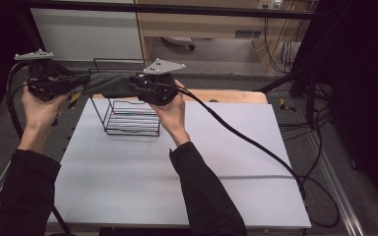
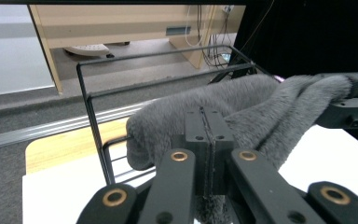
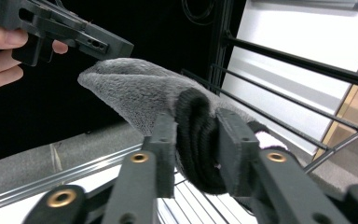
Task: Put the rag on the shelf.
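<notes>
A grey fuzzy sock (image 1: 106, 83) hangs stretched between my two grippers, above a black wire rack (image 1: 128, 120) on the white table cover (image 1: 202, 162). My left gripper (image 1: 81, 81) is shut on one end of the sock (image 2: 242, 107), its jaws (image 2: 206, 135) pressed together with fuzz showing under them. My right gripper (image 1: 133, 86) holds the other end. In the right gripper view the sock's black cuff (image 3: 198, 158) fills the gap between the pads (image 3: 235, 140). The left gripper (image 3: 107, 46) pinches the far tip of the sock (image 3: 135, 88).
The rack's top bars (image 2: 93, 121) run just behind and below the sock. A thick black cable (image 1: 246, 137) trails from the right gripper across the table to the right edge. A wooden strip (image 1: 226, 96) and a cabinet lie behind the table.
</notes>
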`<state>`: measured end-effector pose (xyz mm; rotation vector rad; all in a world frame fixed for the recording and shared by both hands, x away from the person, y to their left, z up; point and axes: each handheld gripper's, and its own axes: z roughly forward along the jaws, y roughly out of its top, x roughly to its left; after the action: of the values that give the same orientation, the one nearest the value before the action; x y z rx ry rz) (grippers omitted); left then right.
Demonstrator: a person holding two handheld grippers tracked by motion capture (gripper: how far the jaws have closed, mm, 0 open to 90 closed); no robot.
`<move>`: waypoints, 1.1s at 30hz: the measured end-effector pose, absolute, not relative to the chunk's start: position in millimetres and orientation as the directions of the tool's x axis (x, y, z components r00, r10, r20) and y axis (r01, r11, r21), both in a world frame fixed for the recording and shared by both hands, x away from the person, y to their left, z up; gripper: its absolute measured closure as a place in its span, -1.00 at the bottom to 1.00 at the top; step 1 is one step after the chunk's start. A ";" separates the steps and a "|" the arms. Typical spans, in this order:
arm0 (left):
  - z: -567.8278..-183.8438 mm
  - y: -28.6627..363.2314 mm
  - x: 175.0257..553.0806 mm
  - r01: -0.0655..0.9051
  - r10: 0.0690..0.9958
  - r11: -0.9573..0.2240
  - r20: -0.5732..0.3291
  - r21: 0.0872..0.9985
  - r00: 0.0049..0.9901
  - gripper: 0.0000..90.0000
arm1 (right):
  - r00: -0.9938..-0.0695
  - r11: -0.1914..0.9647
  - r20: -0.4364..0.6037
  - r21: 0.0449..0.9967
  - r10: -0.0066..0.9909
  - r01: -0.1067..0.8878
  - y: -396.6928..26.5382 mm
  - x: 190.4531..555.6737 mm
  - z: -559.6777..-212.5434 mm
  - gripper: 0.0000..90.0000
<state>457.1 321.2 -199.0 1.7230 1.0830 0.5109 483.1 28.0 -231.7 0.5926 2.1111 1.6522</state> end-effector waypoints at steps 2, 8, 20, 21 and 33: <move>-201.7 321.5 455.4 0.428 0.846 -0.109 -0.143 0.897 0.513 0.99 | -0.836 0.225 -0.048 0.970 0.547 0.091 27.4 481.8 -231.1 0.30; -211.5 322.1 450.9 0.433 0.841 -0.134 -0.128 0.892 0.525 0.99 | -0.835 0.221 -0.041 0.970 0.548 0.098 23.8 476.8 -225.5 -0.15; -232.2 321.4 442.0 0.427 0.832 -0.179 -0.095 0.886 0.546 0.99 | -0.843 0.245 0.031 0.950 0.537 0.192 23.5 479.1 -226.1 0.82; -236.0 320.6 441.2 0.429 0.829 -0.183 -0.096 0.885 0.551 0.99 | -0.842 0.271 0.027 0.941 0.539 0.204 25.2 479.7 -229.8 0.89; -269.9 310.9 453.6 0.460 0.844 -0.184 -0.100 0.869 0.528 0.99 | -0.826 0.300 0.061 0.915 0.561 0.271 28.3 490.5 -262.4 0.98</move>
<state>453.6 310.9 -269.9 1.8217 1.0808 0.5088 490.5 28.3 -262.4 0.7577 2.3000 1.5362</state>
